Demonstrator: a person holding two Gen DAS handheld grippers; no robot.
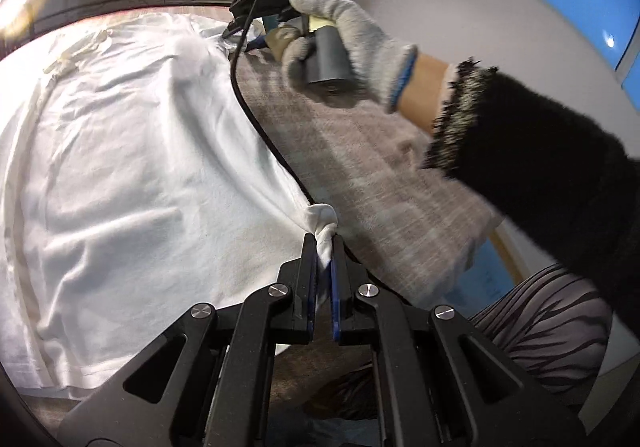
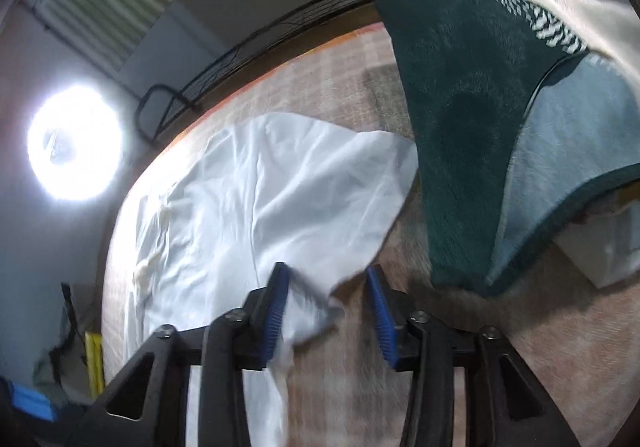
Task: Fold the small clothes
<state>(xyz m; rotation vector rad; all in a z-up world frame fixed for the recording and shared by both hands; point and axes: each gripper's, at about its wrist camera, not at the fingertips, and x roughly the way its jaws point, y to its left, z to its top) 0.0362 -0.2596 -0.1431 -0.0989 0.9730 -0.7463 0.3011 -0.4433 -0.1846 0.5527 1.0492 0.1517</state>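
Your left gripper [image 1: 325, 247] is clenched on a bunched corner of the white garment [image 1: 132, 151], which lies spread on the cloth-covered table [image 1: 360, 167]. That pinched corner sits at the near end of the garment's table-side edge; from there the edge runs away from you toward the far edge of the table, and that edge marks the garment's long axis in this view.

Your right gripper [image 2: 327, 287] stands released, its jaws apart, with a loose flap of the same white garment [image 2: 272, 183] between them. The flap touches or lies just beside the left pad, while the right pad has bare table cloth under it. Nothing is gripped there yet. In the left wrist view your gloved right hand [image 1: 340, 43] holds that tool at the far end of the garment's edge, so the right hand is the nearer one to the far corner and the left already owns the near one.

The coming move probably turns on this: the flap lies slightly left of centre in the right jaws, so shift a little that way before closing.

A dark green towel [image 2: 464, 119] hangs just beside the garment. No containers are visible in either view.
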